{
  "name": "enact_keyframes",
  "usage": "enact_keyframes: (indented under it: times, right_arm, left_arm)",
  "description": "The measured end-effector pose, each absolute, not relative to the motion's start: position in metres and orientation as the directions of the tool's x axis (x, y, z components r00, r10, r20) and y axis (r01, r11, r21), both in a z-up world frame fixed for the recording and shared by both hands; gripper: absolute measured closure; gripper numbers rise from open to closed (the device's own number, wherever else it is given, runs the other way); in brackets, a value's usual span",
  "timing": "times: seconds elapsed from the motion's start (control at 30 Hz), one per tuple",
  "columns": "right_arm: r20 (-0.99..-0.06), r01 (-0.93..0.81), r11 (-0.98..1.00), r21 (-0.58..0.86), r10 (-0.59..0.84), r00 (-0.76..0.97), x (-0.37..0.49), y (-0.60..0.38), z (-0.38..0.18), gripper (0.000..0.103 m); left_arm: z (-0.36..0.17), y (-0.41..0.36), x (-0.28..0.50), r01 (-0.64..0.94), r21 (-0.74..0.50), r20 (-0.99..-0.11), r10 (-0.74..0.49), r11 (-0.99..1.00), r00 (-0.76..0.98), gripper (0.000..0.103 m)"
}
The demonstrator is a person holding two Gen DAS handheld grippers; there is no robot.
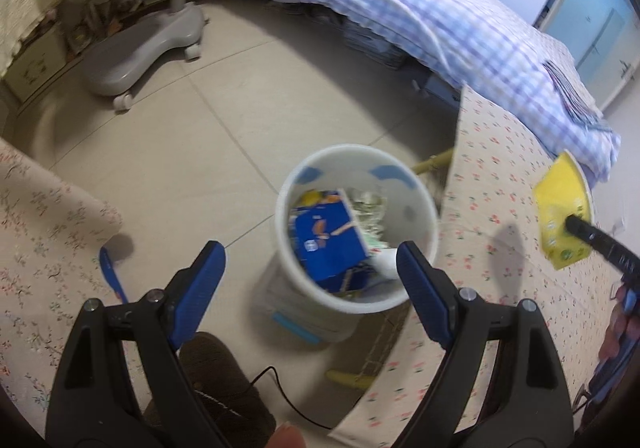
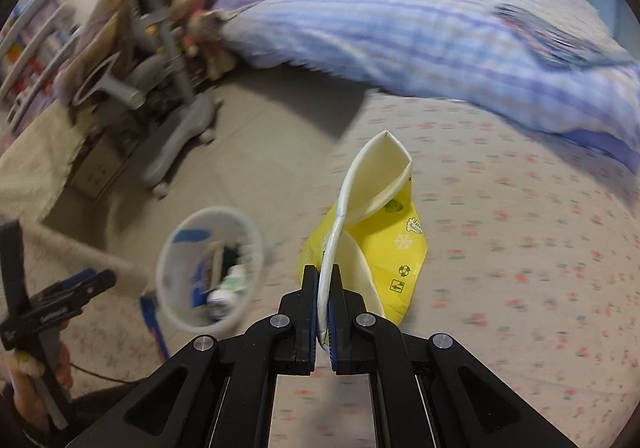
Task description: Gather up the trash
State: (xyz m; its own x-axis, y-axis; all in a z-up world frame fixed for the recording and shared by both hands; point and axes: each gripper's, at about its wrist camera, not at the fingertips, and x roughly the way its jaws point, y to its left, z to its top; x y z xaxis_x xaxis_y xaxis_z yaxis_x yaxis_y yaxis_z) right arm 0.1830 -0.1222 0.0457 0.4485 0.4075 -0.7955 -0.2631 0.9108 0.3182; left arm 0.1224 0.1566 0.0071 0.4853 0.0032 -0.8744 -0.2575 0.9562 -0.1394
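A white trash bin (image 1: 416, 204) stands on the floor between two floral-covered tables; it holds a blue box (image 1: 328, 244) and other wrappers. My left gripper (image 1: 310, 272) is open and empty, hovering just above the bin's near rim. My right gripper (image 2: 322, 300) is shut on the white rim of a squashed yellow paper cup (image 2: 384, 248), held above the floral table. The cup (image 1: 560, 208) and the right gripper (image 1: 576, 226) also show in the left wrist view, right of the bin. The bin (image 2: 248, 248) shows left of the cup in the right wrist view, with the left gripper (image 2: 76, 288) beside it.
A blue pen (image 1: 112, 276) lies on the left floral table's (image 1: 36, 248) edge. A grey wheeled chair base (image 1: 136, 56) stands on the tiled floor. A bed with a purple checked quilt (image 1: 420, 8) borders the right floral table (image 1: 508, 280). A black cable (image 1: 280, 388) runs on the floor.
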Motion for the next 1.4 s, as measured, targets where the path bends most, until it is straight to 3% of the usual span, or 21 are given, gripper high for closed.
enact_keyframes:
  times: [0.33, 0.4, 0.47, 0.53, 0.7, 0.8, 1.13, 1.4]
  right_arm:
    - [-0.821, -0.35, 0.877, 0.33, 0.449, 0.352, 0.196, 0.008, 0.02, 0.095]
    - [-0.825, -0.316, 0.874, 0.368, 0.464, 0.323, 0.202, 0.013, 0.015, 0.084]
    - [-0.824, -0.289, 0.879, 0.379, 0.463, 0.327, 0.203, 0.013, 0.017, 0.062]
    - [-0.817, -0.293, 0.883, 0.367, 0.457, 0.351, 0.196, 0.008, 0.023, 0.056]
    - [-0.806, -0.299, 0.903, 0.308, 0.415, 0.421, 0.166, -0.026, 0.049, 0.047]
    - [-0.791, -0.266, 0.921, 0.284, 0.382, 0.478, 0.144, -0.056, 0.061, 0.039]
    - [-0.799, -0.087, 0.981, 0.173, 0.192, 0.569, 0.05, -0.14, 0.073, 0.02]
    - [-0.745, 0.053, 0.988, 0.144, 0.073, 0.663, -0.032, -0.176, 0.064, 0.016]
  left_arm:
    - [0.009, 0.197, 0.107, -0.309, -0.178, -0.867, -0.001, 0.934, 0.498, 0.016]
    - [0.009, 0.201, 0.105, -0.306, -0.184, -0.866, -0.007, 0.934, 0.5, 0.016]
    - [0.01, 0.201, 0.104, -0.294, -0.187, -0.865, -0.016, 0.937, 0.502, 0.016]
    - [0.012, 0.199, 0.103, -0.281, -0.182, -0.862, -0.015, 0.942, 0.506, 0.016]
    - [0.017, 0.177, 0.098, -0.226, -0.175, -0.857, -0.035, 0.958, 0.514, 0.014]
    - [0.022, 0.152, 0.089, -0.172, -0.168, -0.847, -0.053, 0.971, 0.529, 0.007]
    - [0.042, 0.091, 0.05, -0.039, -0.125, -0.818, -0.081, 0.991, 0.569, 0.006]
    - [0.035, 0.048, 0.003, 0.018, -0.066, -0.783, -0.063, 0.998, 0.618, 0.006]
